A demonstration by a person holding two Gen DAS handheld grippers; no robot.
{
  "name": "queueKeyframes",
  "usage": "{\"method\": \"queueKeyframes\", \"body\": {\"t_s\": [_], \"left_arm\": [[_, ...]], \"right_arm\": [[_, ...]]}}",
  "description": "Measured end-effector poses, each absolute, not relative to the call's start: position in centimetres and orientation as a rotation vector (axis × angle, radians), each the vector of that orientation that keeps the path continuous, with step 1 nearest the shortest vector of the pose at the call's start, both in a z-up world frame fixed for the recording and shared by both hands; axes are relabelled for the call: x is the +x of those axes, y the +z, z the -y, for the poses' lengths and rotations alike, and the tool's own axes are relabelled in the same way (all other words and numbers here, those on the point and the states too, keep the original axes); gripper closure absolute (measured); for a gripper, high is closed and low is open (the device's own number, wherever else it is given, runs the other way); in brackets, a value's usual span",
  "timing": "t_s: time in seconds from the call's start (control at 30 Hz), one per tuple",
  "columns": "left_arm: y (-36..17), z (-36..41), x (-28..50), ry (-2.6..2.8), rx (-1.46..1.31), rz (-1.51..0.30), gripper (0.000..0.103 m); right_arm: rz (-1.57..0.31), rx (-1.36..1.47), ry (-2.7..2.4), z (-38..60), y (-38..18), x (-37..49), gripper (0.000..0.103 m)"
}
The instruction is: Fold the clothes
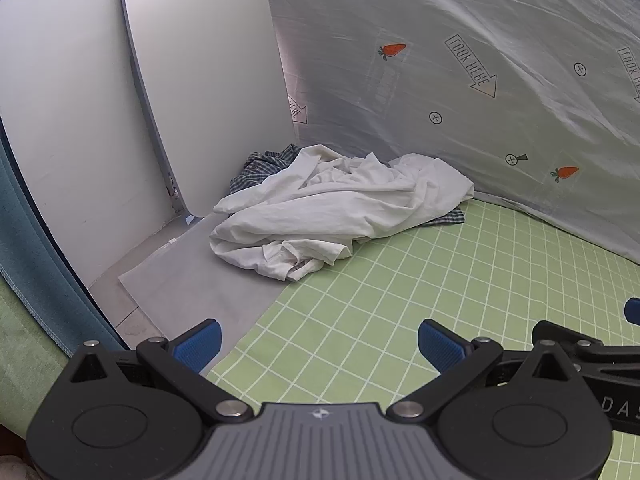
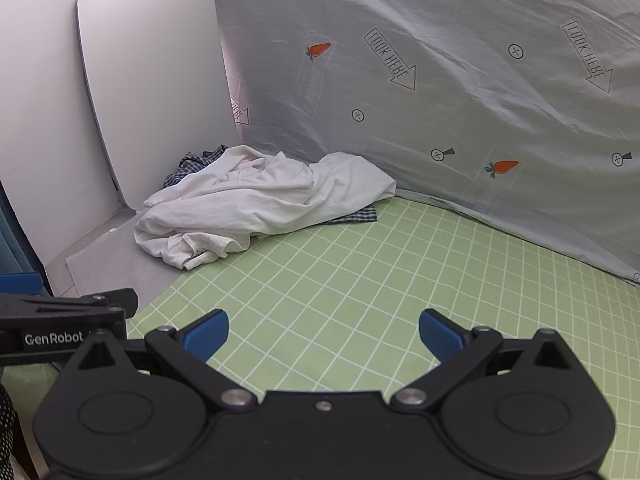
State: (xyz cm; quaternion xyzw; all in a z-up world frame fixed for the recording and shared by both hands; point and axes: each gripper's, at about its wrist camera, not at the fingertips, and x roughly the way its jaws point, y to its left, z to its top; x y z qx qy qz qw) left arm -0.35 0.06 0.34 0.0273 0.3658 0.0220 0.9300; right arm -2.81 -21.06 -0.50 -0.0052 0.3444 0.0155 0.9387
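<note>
A crumpled white garment (image 1: pixel 332 208) (image 2: pixel 256 200) lies in a heap at the far left of the green checked sheet (image 1: pixel 400 320) (image 2: pixel 380 280). A blue plaid garment (image 1: pixel 260 168) (image 2: pixel 192 166) pokes out from under it at the back and at its right edge. My left gripper (image 1: pixel 320 346) hovers open over the near sheet, well short of the heap, with nothing between its blue pads (image 1: pixel 200 344). My right gripper (image 2: pixel 324 334) is likewise open and empty beside it. Each gripper's body shows at the edge of the other's view.
A grey sheet printed with carrots and arrows (image 1: pixel 480 100) (image 2: pixel 440 100) hangs as a backdrop behind. A white rounded board (image 1: pixel 200 80) (image 2: pixel 152 80) leans against the white wall at left. A grey mat (image 1: pixel 192 280) borders the green sheet on the left.
</note>
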Motion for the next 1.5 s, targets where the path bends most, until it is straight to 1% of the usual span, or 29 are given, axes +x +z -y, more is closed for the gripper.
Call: {"method": "queueKeyframes", "body": {"t_s": [0.4, 0.7, 0.9, 1.13, 1.37, 1.5], "left_arm": [[-0.6, 0.0, 0.3, 0.045, 0.038, -0.791, 0.0], [-1.8, 0.9, 4.7, 0.052, 0.028, -0.835, 0.0], [-2.5, 0.9, 9.3, 0.055, 0.018, -0.849, 0.0], [-4.1, 0.3, 16.4, 0.06, 0.007, -0.886, 0.0], [-7.8, -1.0, 24.2, 0.081, 0.02, -0.966, 0.0], [-10.4, -2.5, 28.5, 0.106, -0.02, -1.023, 0.0]], "right_arm": [[-0.734, -0.002, 0.017, 21.3, -1.2, -2.1, 0.0], [-0.764, 0.005, -0.035, 21.9, -2.1, 1.8, 0.0], [-0.782, -0.009, -0.047, 21.3, -3.1, 6.2, 0.0], [-0.825, -0.02, -0.067, 21.1, -4.9, 12.8, 0.0], [-0.885, -0.013, -0.084, 21.0, -7.8, 20.9, 0.0], [-0.901, -0.005, -0.071, 20.5, -9.7, 26.0, 0.001]]}}
